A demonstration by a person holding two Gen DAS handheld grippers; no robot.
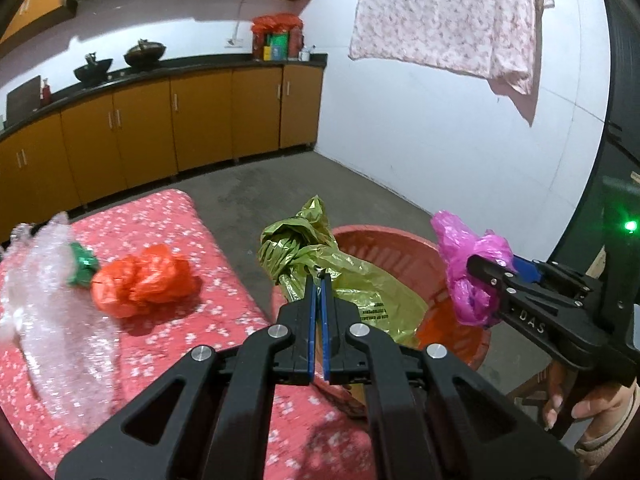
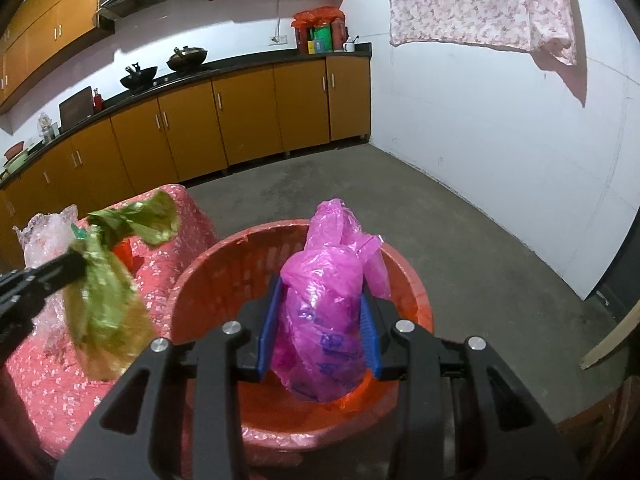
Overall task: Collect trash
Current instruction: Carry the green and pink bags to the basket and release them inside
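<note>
The left hand-held gripper (image 1: 319, 276) is clenching a crumpled olive-green bag (image 1: 304, 240) by the rim of the red basket (image 2: 208, 276). The right hand-held gripper (image 2: 318, 332) is grasping a magenta bag (image 2: 328, 312), hanging over the basket's opening.

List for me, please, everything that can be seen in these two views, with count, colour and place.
green bag: one, olive green, pinched in the left gripper, beside the basket
pink bag: one, magenta, held in the right gripper above the basket
basket: one, red-orange, on the floor beside the table
orange bag: one, orange, on the table
bubble wrap: one sheet, clear, on the table's left part
green scrap: one, green, between wrap and orange bag
table: one, pink floral cover
hanging cloth: one, pink floral, upper right
woks: two, dark, on the counter
left gripper: black, shut
right gripper: black
</note>
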